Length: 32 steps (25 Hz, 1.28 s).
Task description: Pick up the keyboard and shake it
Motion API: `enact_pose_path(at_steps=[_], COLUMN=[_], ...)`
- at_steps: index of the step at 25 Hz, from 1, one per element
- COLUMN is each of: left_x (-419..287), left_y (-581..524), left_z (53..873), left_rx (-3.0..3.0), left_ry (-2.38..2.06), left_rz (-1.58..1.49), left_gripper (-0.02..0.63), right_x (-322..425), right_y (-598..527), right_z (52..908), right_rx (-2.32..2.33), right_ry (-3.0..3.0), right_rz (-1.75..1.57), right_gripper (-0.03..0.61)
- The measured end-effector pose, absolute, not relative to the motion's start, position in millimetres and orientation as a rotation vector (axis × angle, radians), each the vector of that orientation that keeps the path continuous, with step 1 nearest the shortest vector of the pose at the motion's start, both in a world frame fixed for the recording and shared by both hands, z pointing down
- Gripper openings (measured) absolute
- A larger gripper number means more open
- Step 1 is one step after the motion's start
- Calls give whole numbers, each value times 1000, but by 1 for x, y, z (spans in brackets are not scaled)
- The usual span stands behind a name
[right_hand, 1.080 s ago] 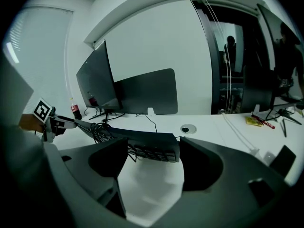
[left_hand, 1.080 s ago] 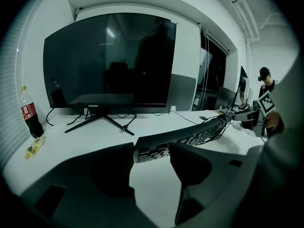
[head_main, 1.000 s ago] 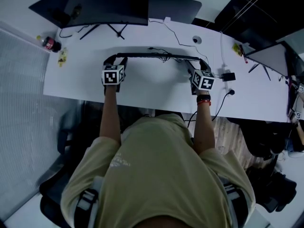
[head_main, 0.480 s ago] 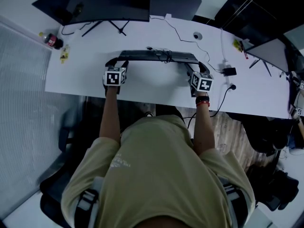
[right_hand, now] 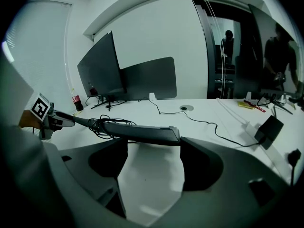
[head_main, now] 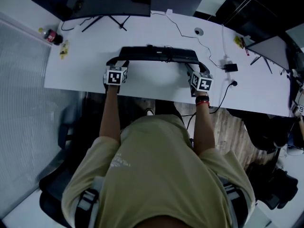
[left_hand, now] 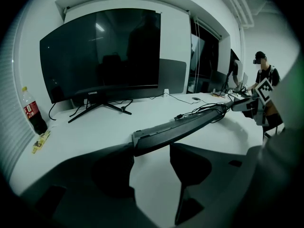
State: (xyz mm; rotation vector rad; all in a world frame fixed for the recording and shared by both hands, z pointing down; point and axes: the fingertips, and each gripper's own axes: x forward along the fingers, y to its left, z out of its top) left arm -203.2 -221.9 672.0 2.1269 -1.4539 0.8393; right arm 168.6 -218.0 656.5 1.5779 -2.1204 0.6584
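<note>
A long black keyboard (head_main: 159,55) hangs above the white desk (head_main: 156,82), tipped up on its long edge, with a coiled cable (right_hand: 102,124) bunched at its middle. My left gripper (head_main: 118,61) is shut on its left end (left_hand: 142,139); the right gripper (head_main: 195,66) is shut on its right end (right_hand: 164,136). In the left gripper view the keyboard (left_hand: 190,125) runs off to the right, towards the other gripper's marker cube (left_hand: 264,90). In the right gripper view the keyboard (right_hand: 137,132) runs off to the left.
A wide dark monitor (head_main: 109,1) on a splayed stand sits at the desk's back, with a grey screen (head_main: 175,4) beside it. A cola bottle (head_main: 51,35) lies at the far left. A power adapter (head_main: 231,67), its cords and a cable grommet (head_main: 198,32) are at the right.
The keyboard has tipped further on its edge and moved away from me, showing a broader face. Both grippers went with it, still shut on its ends.
</note>
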Motion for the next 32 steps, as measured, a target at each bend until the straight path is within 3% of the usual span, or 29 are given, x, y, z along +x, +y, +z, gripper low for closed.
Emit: enact_pose_path(at_steps=[32], left_x=[-201], left_y=[-194], left_z=[729], left_rx=[2080], left_ry=[-1445], left_rz=[1148], left_gripper=[252], right_x=[171], right_y=[-188], right_z=[717], right_rx=[1521], right_ry=[-1950], right_rz=[763], right_gripper=[353])
